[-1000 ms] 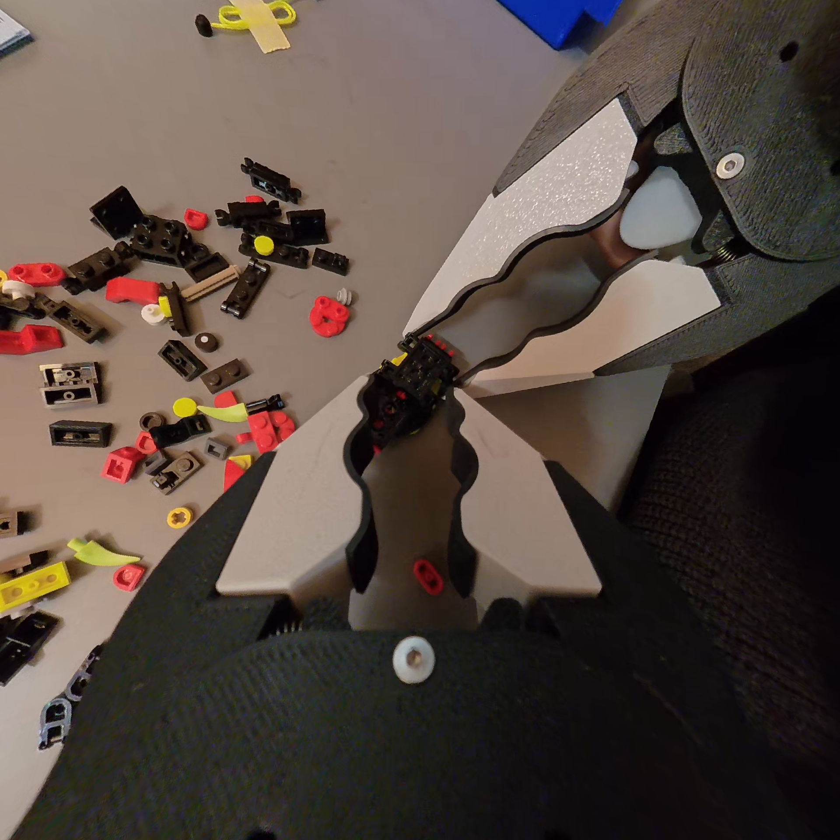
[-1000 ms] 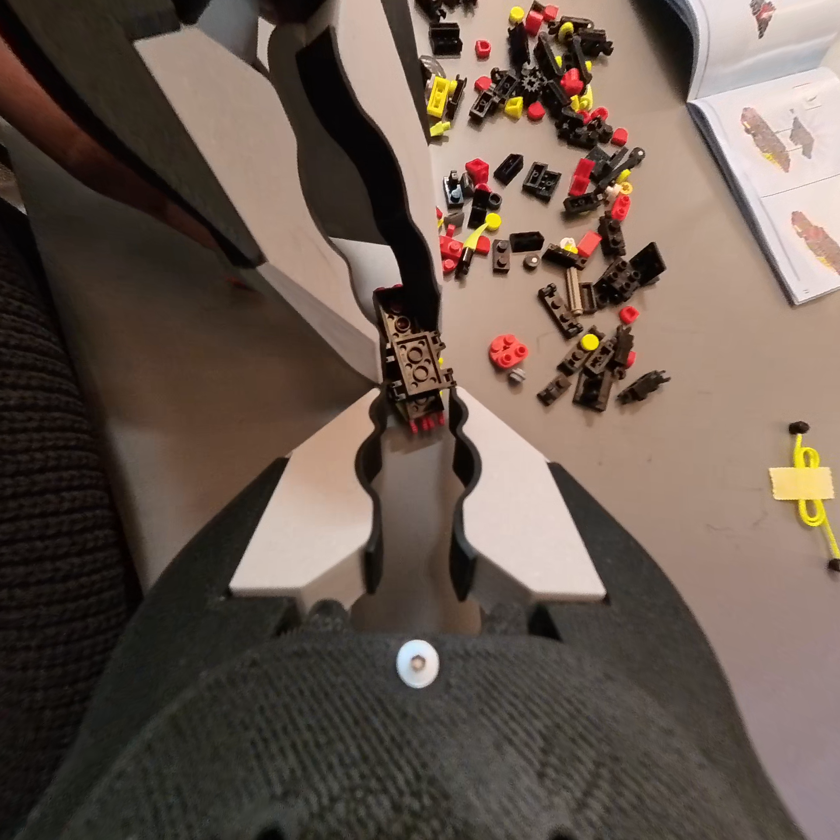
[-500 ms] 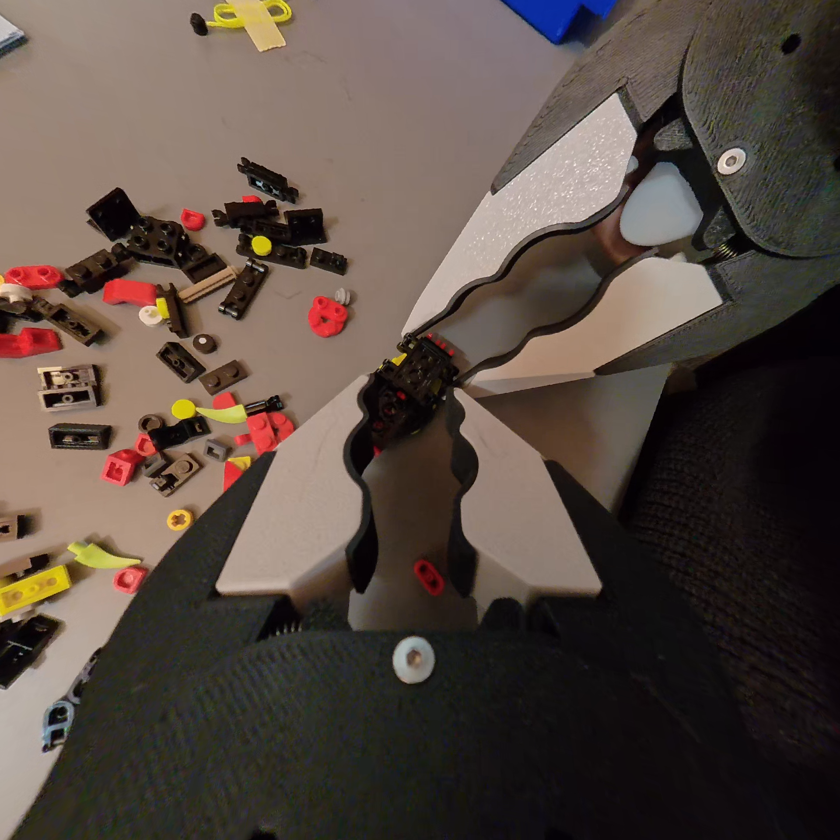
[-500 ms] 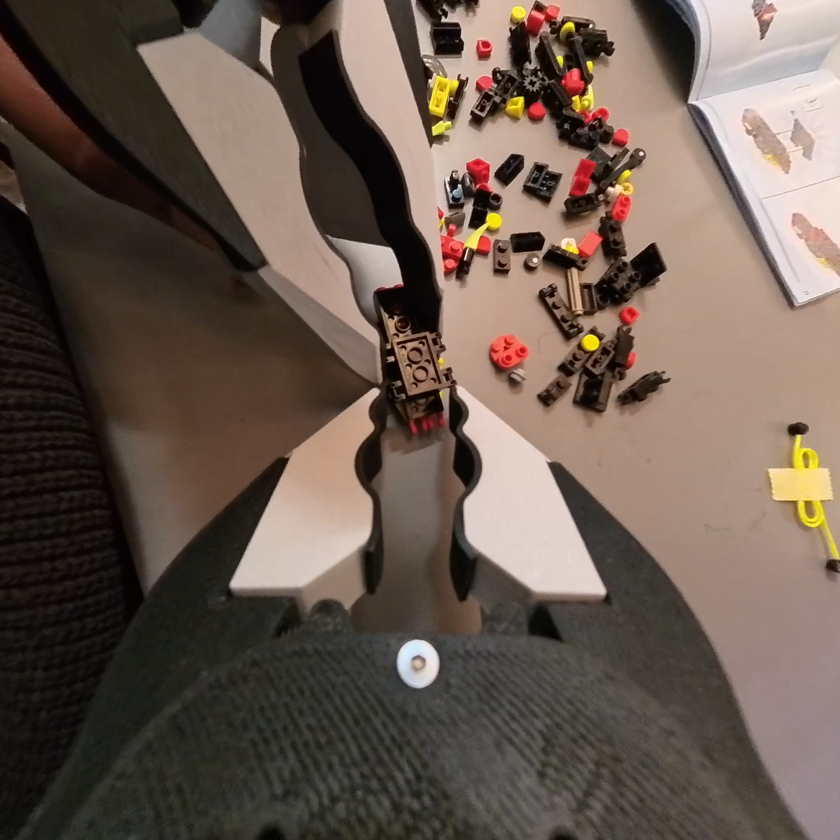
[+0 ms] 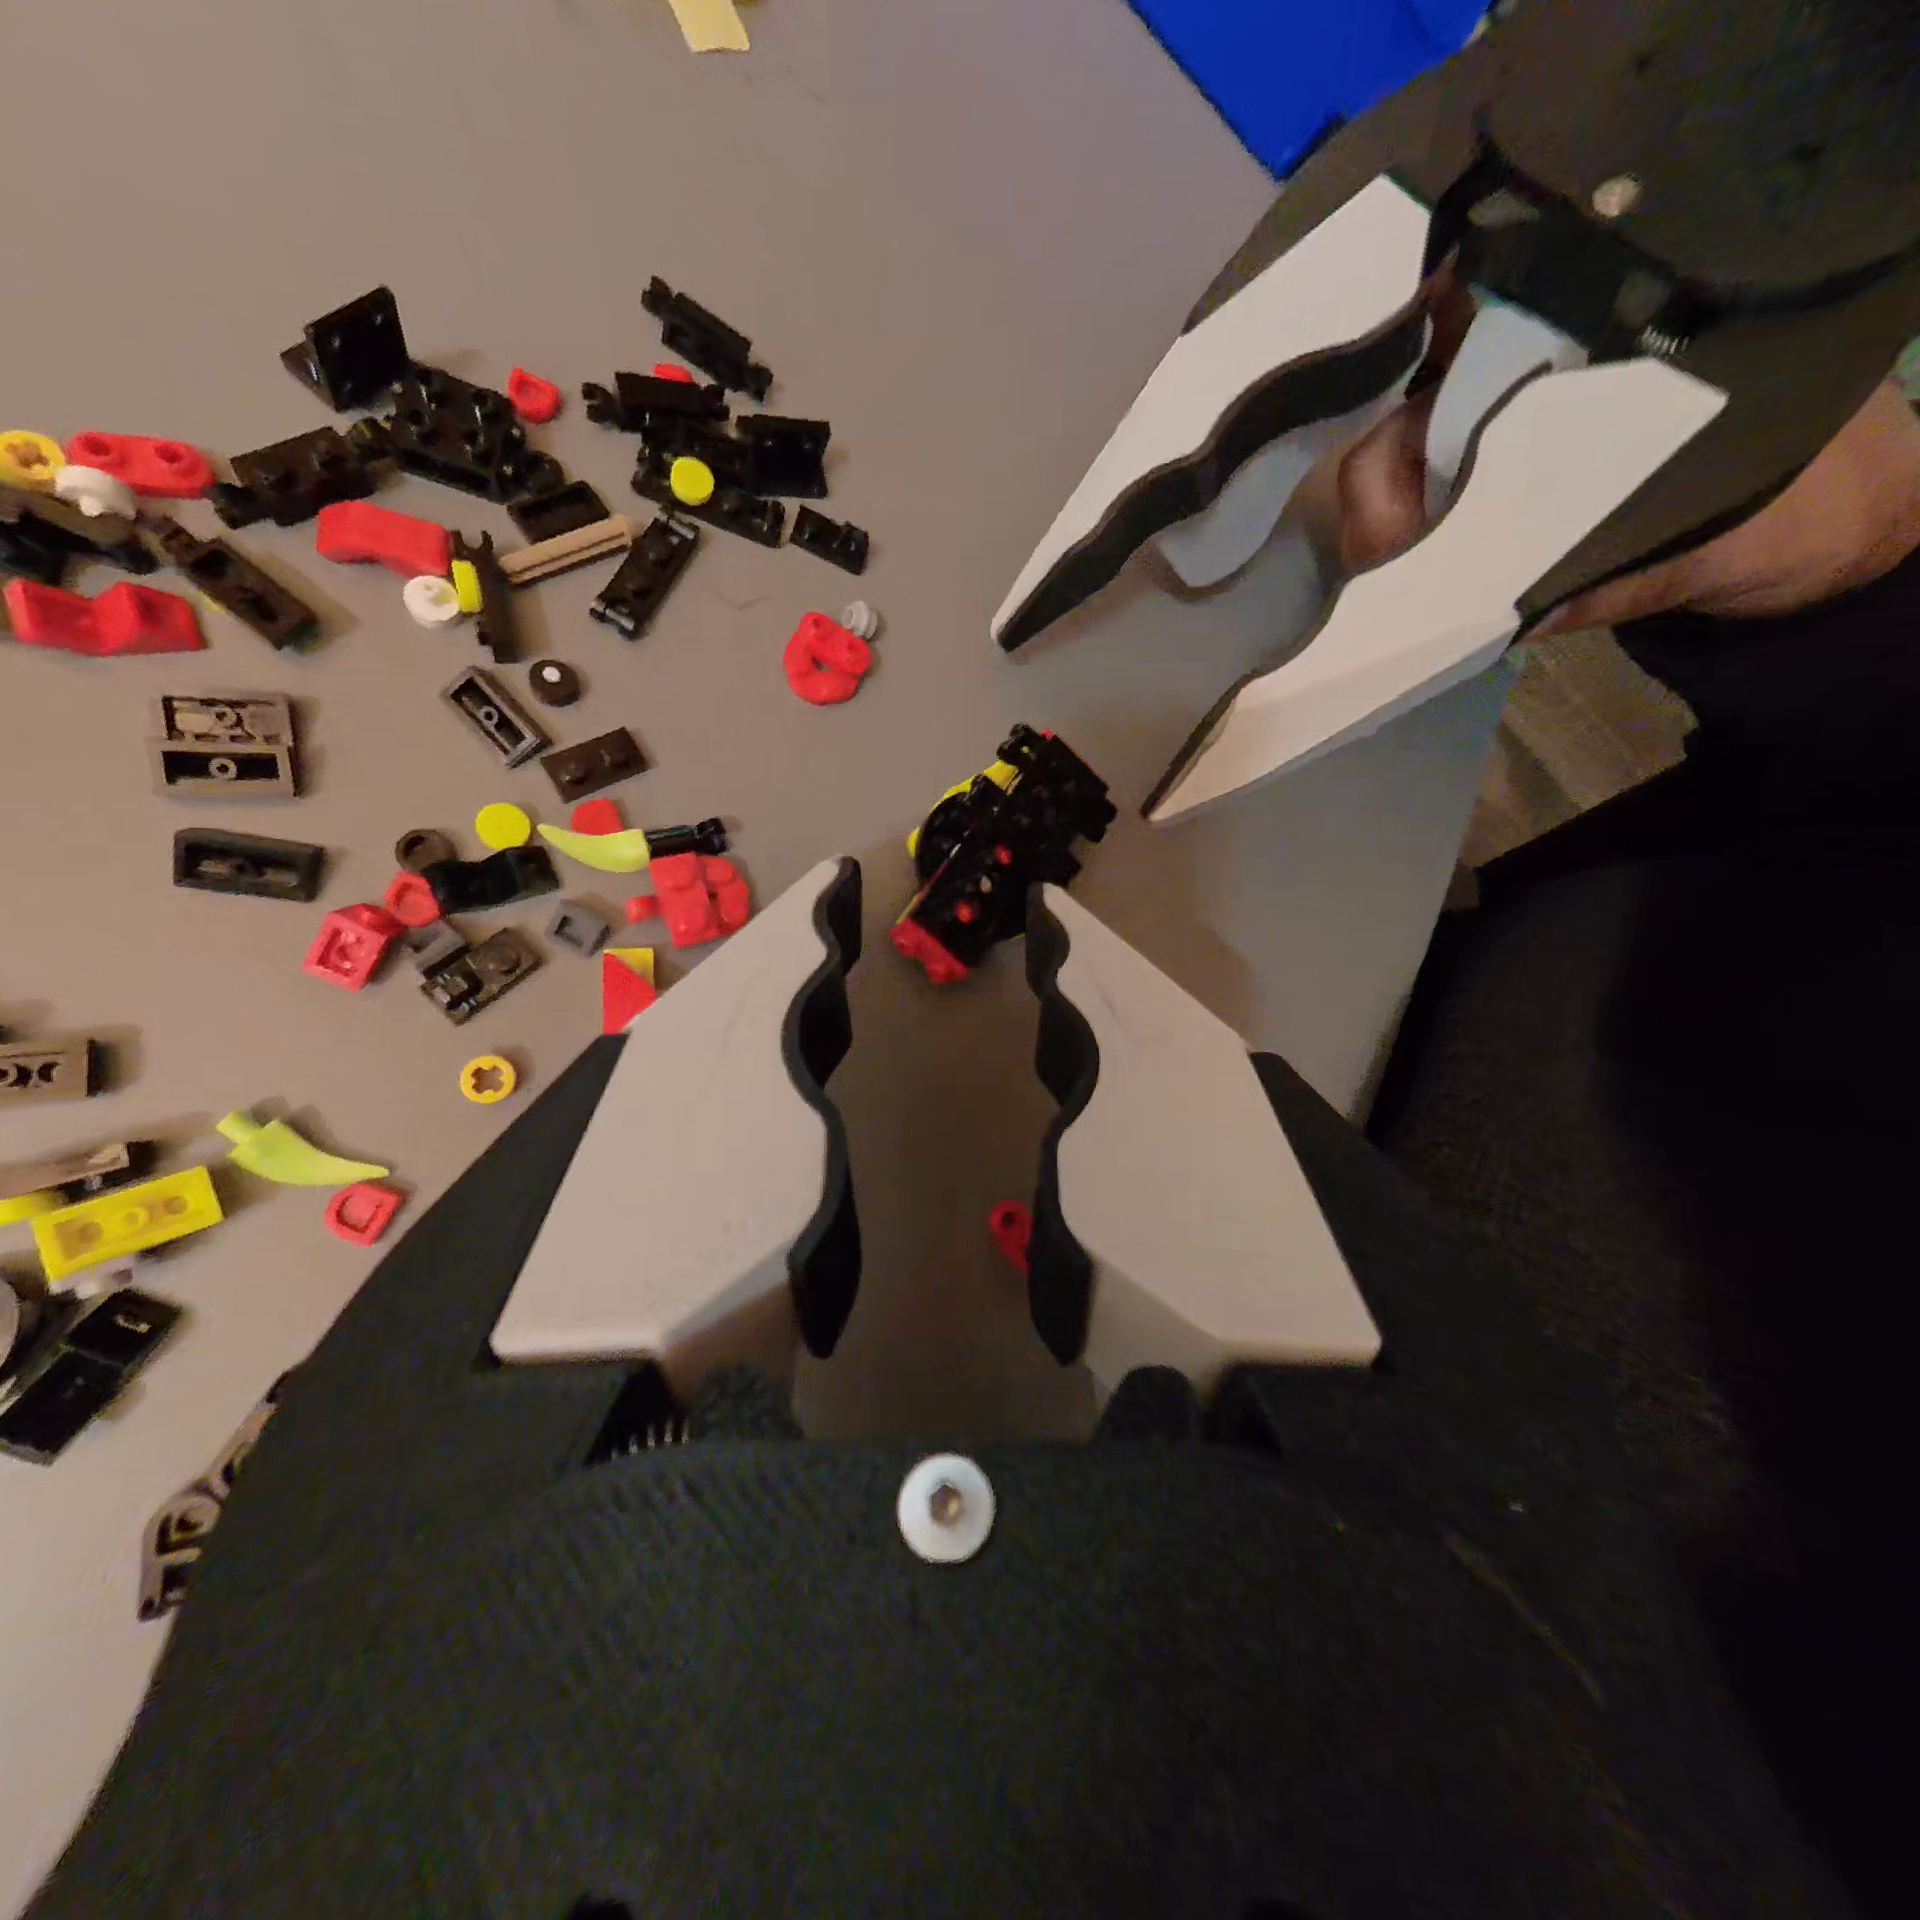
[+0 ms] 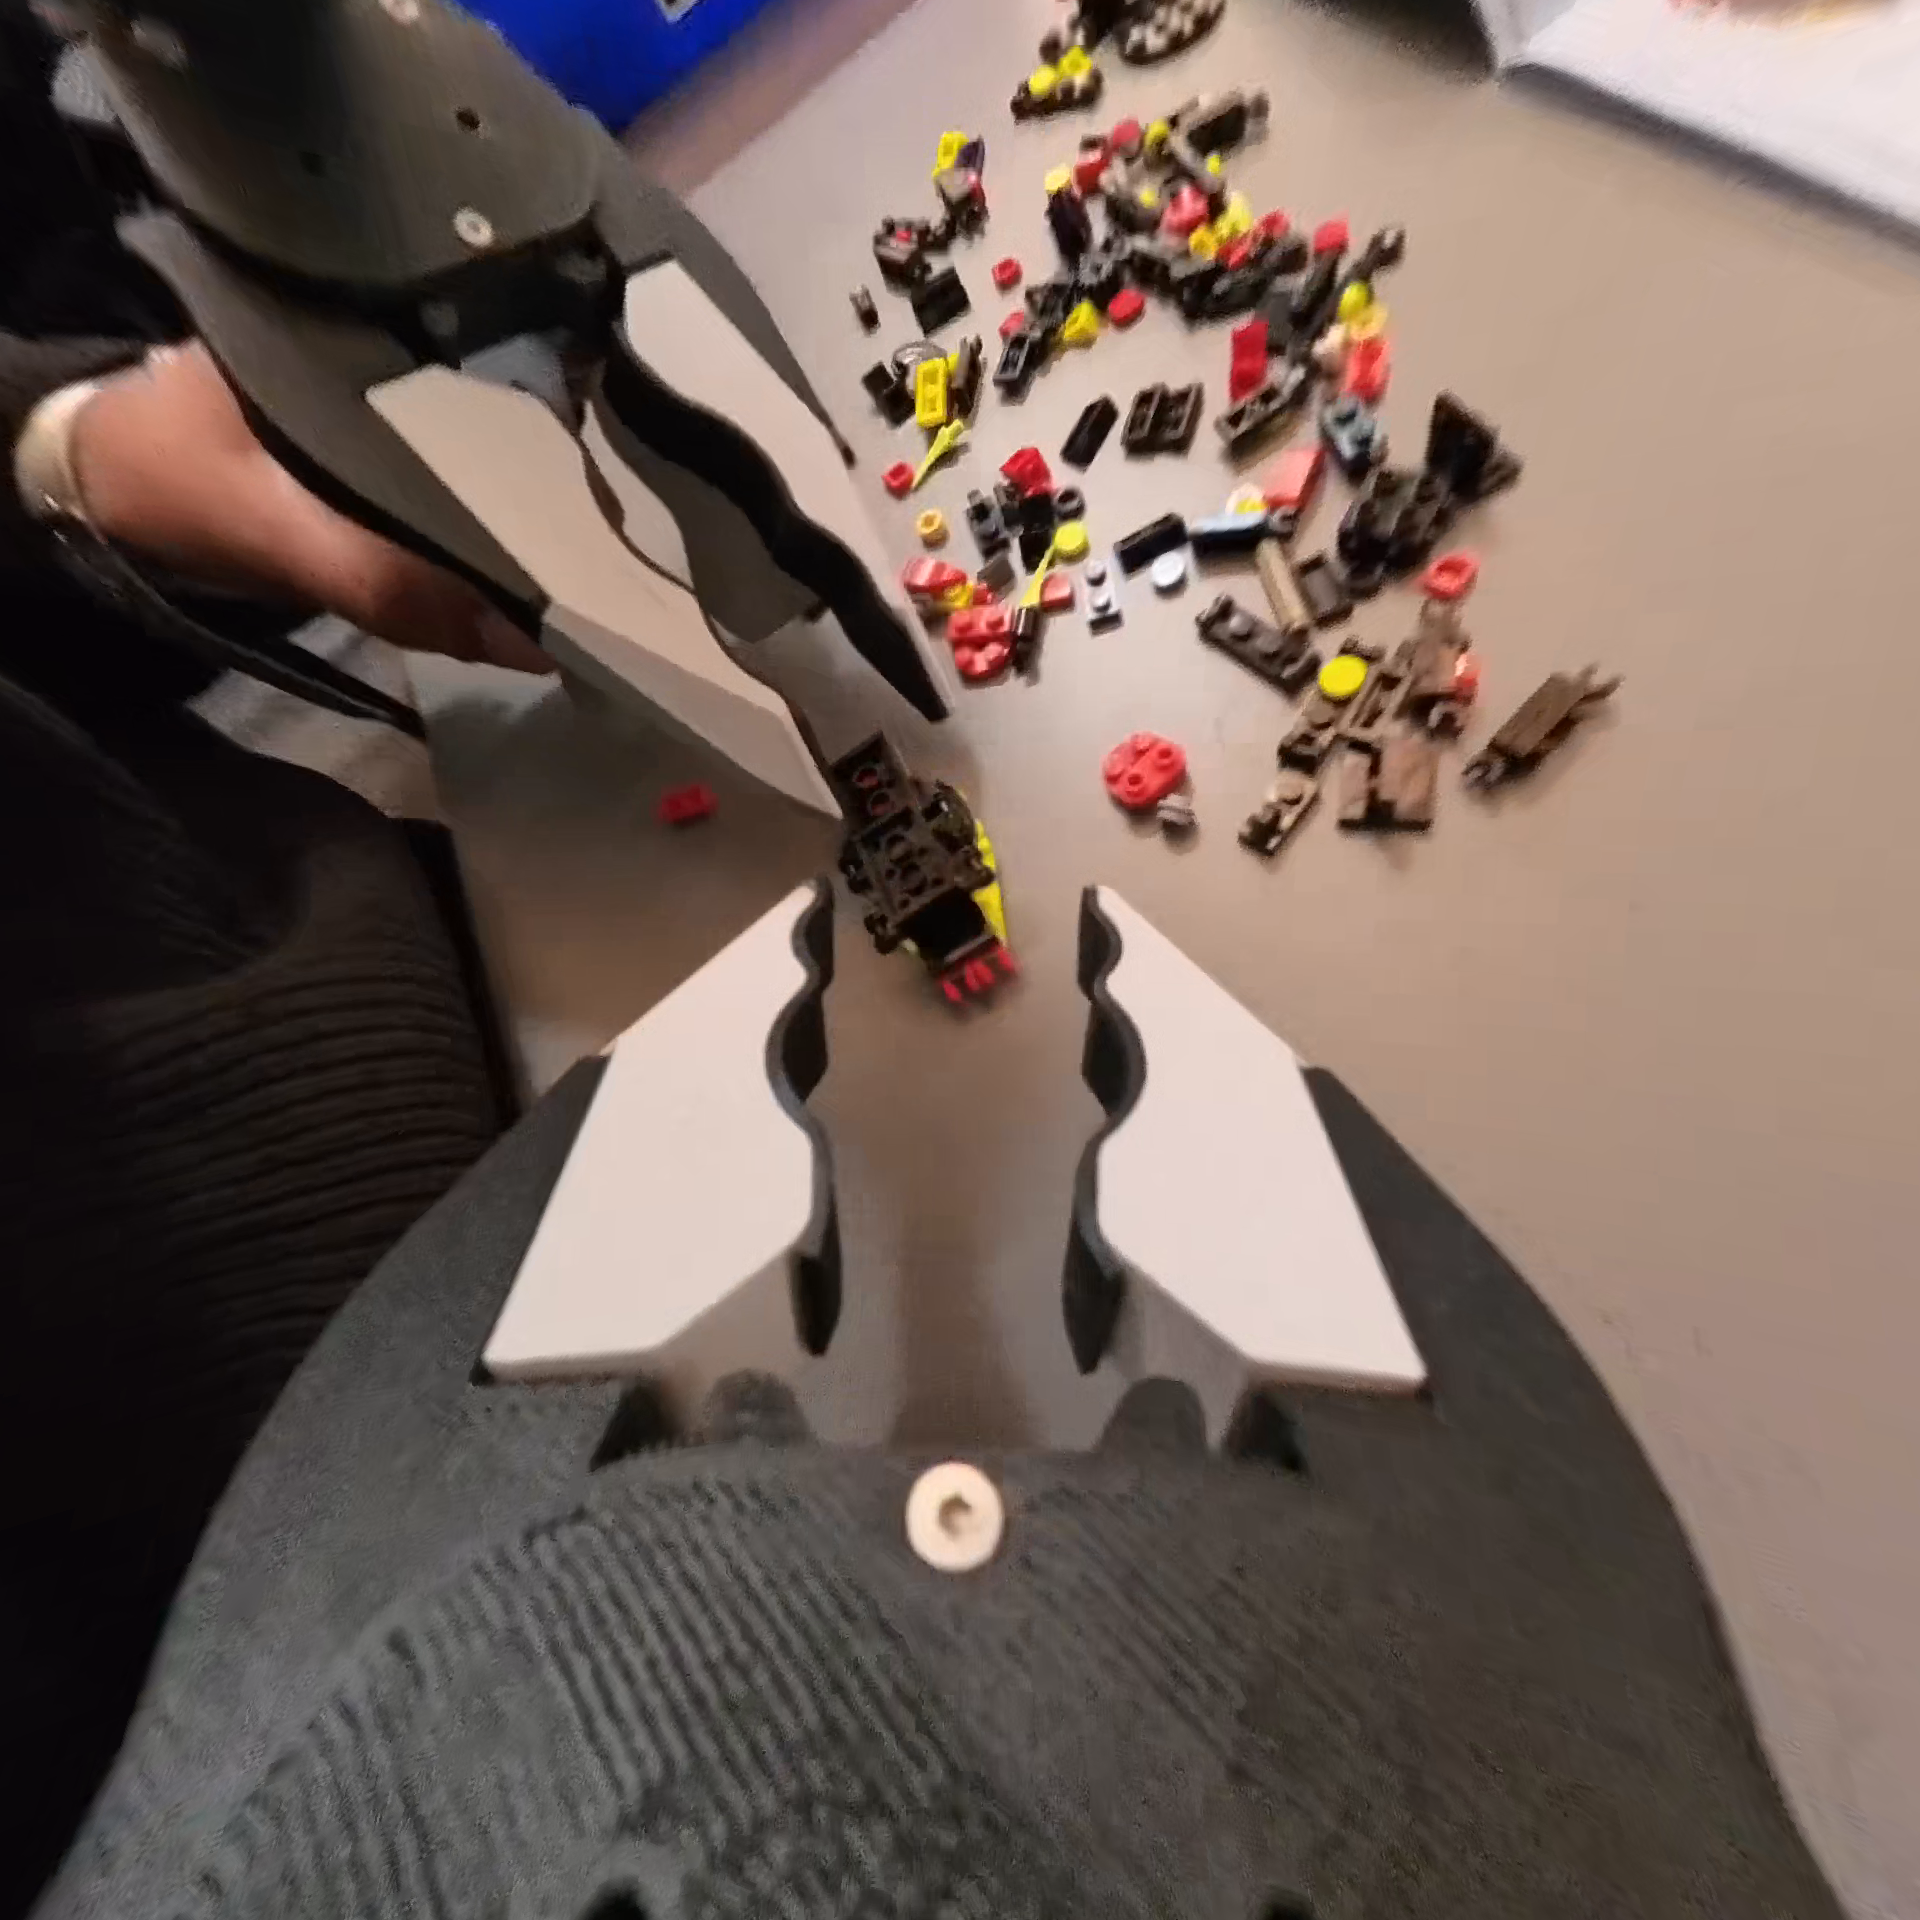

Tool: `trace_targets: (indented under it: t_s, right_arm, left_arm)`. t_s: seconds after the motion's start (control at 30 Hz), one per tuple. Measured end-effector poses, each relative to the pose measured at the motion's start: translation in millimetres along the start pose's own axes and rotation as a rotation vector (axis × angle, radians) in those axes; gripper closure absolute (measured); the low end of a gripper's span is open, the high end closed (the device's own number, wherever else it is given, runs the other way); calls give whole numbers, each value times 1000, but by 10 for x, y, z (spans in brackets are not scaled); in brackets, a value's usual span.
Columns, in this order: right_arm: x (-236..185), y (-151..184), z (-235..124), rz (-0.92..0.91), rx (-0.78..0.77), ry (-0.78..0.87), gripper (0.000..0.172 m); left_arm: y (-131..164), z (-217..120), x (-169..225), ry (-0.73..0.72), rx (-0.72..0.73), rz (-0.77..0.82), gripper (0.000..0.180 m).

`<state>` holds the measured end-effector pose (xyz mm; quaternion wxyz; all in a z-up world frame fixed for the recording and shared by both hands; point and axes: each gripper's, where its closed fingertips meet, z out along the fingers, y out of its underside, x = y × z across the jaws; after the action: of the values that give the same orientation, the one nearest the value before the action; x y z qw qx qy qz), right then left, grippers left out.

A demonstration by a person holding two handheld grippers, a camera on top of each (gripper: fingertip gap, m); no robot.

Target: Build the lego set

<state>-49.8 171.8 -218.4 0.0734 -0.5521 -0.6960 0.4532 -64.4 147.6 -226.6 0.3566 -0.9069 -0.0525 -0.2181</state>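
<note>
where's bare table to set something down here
Bare grey table lies right of the right gripper, below the scattered brick pile. Crowded around the small brick assembly between both grippers, and among the loose bricks left of the left gripper.

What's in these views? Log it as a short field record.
Surface: grey table
Left tongs: open
Right tongs: open
Between both tips: small black, red and yellow brick assembly, clamped by neither
Scattered nearby: loose black, red and yellow bricks
Far edge: blue box
</note>
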Motion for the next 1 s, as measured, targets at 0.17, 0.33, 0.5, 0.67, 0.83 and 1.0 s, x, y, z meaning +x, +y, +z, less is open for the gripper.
trace_targets:
  t_s: [0.17, 0.33, 0.5, 0.67, 0.83, 1.0]
  right_arm:
    - [-48, 125, 107, 68, -68, -51, 140]
    - [-89, 147, 113, 19, -84, -54, 143]
    - [-149, -8, 27, -83, -1, -42, 145]
    - [-151, -62, -32, -141, 37, -18, 145]
    - [-155, -56, -31, -121, 35, -29, 145]
    - [-253, -130, -67, -150, 81, -67, 157]
  left_arm:
    - [96, 68, 46, 35, -49, -14, 154]
    - [105, 75, 108, 123, -41, -60, 154]
    - [52, 21, 168, 219, -9, -122, 147]
    - [-60, -92, 254, 370, 54, -221, 145]
    - [-57, -60, 264, 315, 54, -141, 144]
    - [31, -10, 244, 332, 0, -180, 132]
